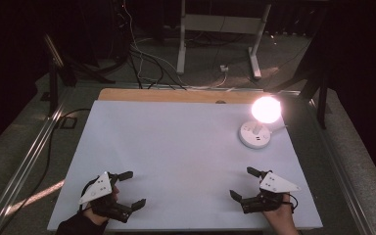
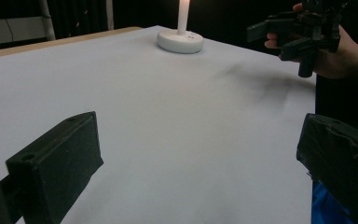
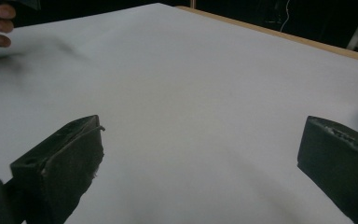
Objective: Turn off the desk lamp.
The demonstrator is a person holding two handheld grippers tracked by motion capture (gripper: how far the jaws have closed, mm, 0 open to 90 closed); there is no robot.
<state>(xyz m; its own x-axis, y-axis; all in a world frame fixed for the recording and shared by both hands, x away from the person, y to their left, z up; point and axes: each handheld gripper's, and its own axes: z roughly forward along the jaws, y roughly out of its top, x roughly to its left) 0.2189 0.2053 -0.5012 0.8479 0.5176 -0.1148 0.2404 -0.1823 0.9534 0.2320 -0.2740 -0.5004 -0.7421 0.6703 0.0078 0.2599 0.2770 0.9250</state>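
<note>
A lit globe lamp (image 1: pixel 266 109) on a round white base (image 1: pixel 255 134) stands at the far right of the white table sheet (image 1: pixel 176 147); its base (image 2: pixel 180 41) also appears far off in the left gripper view. My left gripper (image 1: pixel 133 188) hovers near the front left edge, jaws wide open with nothing between them (image 2: pixel 200 163). My right gripper (image 1: pixel 242 183) rests near the front right edge, also wide open and empty (image 3: pixel 200 158). The right gripper (image 2: pixel 279 39) and the hand holding it show at the top right of the left gripper view.
A wooden strip (image 1: pixel 176 95) runs along the table's far edge. Beyond it are cables (image 1: pixel 147 63) on the floor and a white desk frame (image 1: pixel 220 29). Metal rails (image 1: pixel 29 152) flank the table on both sides. A power socket (image 1: pixel 68 122) sits at the left.
</note>
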